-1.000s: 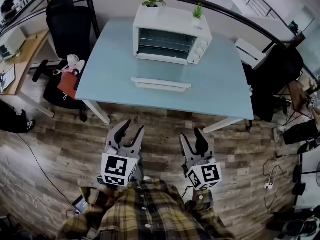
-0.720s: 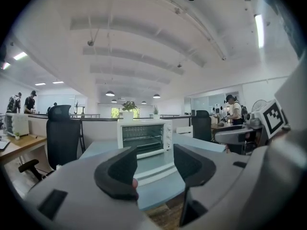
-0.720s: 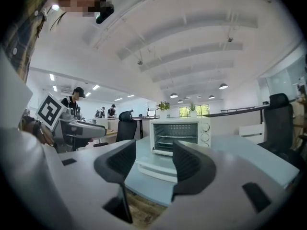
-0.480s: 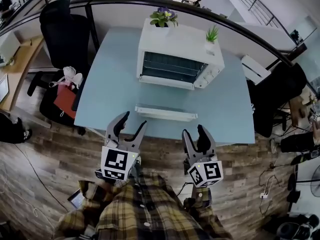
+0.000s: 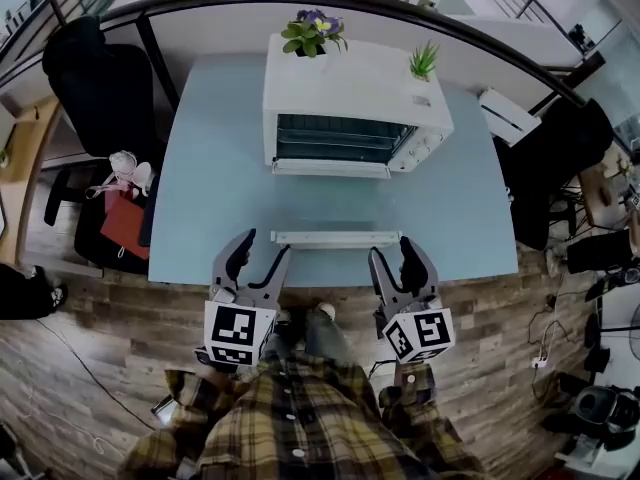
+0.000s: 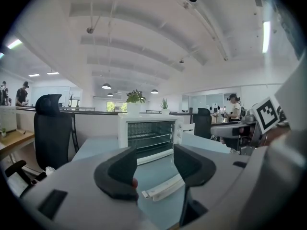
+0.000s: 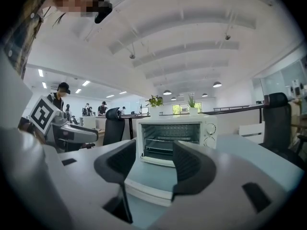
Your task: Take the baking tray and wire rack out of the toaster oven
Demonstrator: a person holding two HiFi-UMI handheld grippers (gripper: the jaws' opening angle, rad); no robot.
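A white toaster oven (image 5: pixel 350 103) stands at the back of the light blue table (image 5: pixel 215 198). Its glass door is folded down toward me, with the white handle bar (image 5: pixel 335 238) at the front. In the right gripper view a wire rack (image 7: pixel 168 139) and a dark tray (image 7: pixel 160 152) below it show inside the oven (image 7: pixel 175 140). My left gripper (image 5: pixel 255 256) and right gripper (image 5: pixel 402 265) hover at the table's front edge, short of the handle, both open and empty. Their jaws have just been opening. The left gripper (image 6: pixel 153 169) and right gripper (image 7: pixel 152 164) both face the oven (image 6: pixel 148 138).
Two small potted plants (image 5: pixel 312 34) (image 5: pixel 424 62) sit on the oven top. Black office chairs (image 5: pixel 95 78) (image 5: pixel 555 158) flank the table; a red bag (image 5: pixel 122 218) and shoes lie at the left. A white box (image 5: pixel 510 116) rests at the table's right. People stand far off.
Both grippers have come forward from over the wooden floor to the table's front edge, and the oven now looks nearer. The left jaws stand wider apart than before.
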